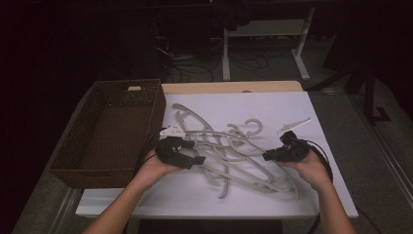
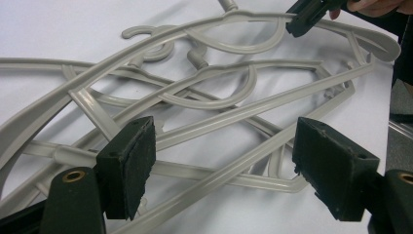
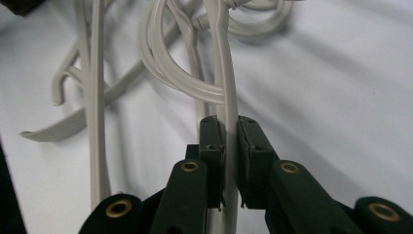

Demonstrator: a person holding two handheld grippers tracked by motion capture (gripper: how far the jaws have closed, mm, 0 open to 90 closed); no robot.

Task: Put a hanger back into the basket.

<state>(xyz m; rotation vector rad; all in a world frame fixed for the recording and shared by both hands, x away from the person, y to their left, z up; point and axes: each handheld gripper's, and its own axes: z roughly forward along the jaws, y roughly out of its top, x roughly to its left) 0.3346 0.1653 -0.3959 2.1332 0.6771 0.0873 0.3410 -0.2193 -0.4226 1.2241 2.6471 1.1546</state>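
Note:
Several grey plastic hangers [image 1: 229, 156] lie tangled on the white table [image 1: 292, 109]. In the high view my left gripper [image 1: 198, 160] sits at the pile's left side. Its jaws stand wide open over the crossed bars of the hangers [image 2: 219, 122], with nothing pinched between them. My right gripper [image 1: 267, 156] is at the pile's right end. Its jaws are shut on one hanger's arm [image 3: 226, 112], which runs straight up between the pads [image 3: 214, 146]. That same gripper [image 2: 304, 19] shows at the top of the left gripper view, clamped on the hanger's upper arm.
A dark brown wicker basket [image 1: 73, 146] with nothing inside stands at the table's left, close to my left hand. A small white clip-like piece [image 1: 293, 125] lies on the table beyond my right hand. Desk legs and cables [image 1: 229, 63] stand on the dark floor behind.

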